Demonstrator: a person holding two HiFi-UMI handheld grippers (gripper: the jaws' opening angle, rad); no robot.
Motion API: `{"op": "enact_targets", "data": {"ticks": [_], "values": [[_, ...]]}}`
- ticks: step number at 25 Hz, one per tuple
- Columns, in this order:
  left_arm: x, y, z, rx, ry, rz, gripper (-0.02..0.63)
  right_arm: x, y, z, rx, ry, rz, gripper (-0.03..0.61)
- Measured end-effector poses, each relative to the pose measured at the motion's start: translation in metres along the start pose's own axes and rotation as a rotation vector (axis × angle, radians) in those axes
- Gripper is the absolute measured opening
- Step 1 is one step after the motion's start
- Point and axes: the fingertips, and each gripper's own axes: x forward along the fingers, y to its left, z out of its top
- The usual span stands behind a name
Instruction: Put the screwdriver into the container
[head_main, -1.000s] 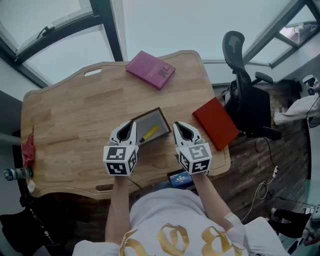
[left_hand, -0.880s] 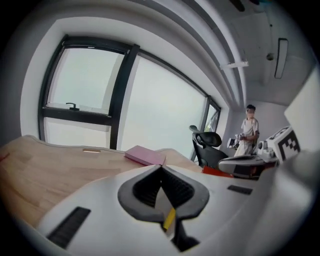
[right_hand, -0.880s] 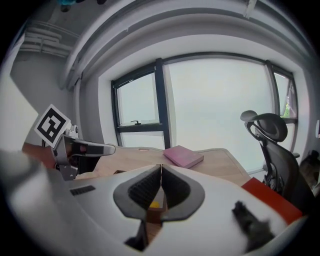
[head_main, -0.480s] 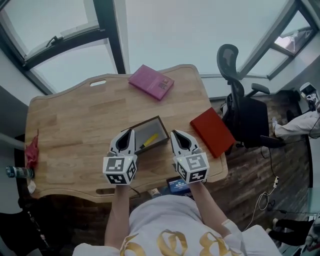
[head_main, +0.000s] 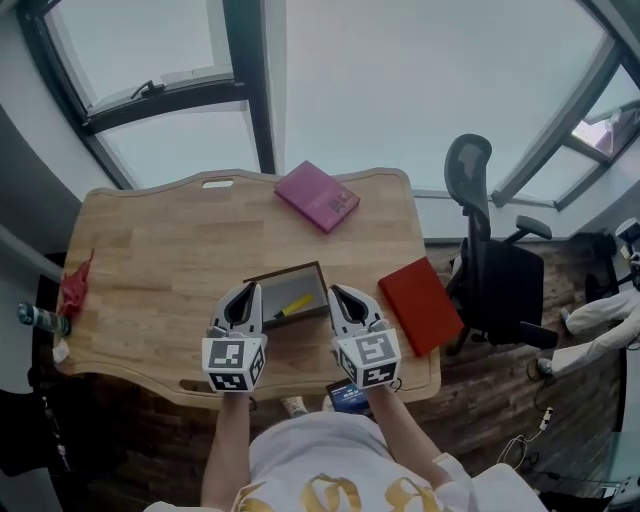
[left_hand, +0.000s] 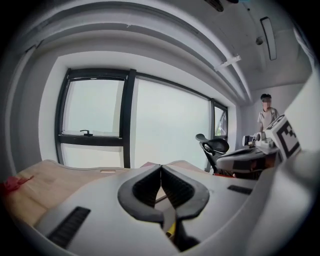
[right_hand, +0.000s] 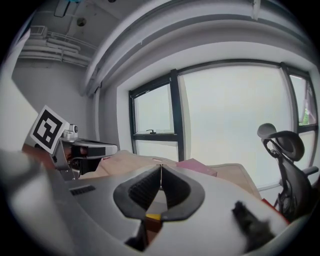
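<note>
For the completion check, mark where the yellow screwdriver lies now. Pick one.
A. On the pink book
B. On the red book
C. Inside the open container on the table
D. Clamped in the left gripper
C: in the head view the yellow screwdriver lies on the grey floor of the open container, well away from both books.
</note>
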Motion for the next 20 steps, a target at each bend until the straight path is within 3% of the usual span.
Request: {"op": "enact_targets", "data": {"ticks": [8,20], "values": [[-0.006,-0.021,0.002,-0.040,-0.008,0.055,0.014,-0.020,-0.013,0.007,-0.095,-0.016,0.021,0.031],[-0.019,-0.048,-0.015,-0.042,-0.009,0.096,0.014,-0.042,-0.021,-0.002,-0.096,-0.035,0.062,0.031]]}}
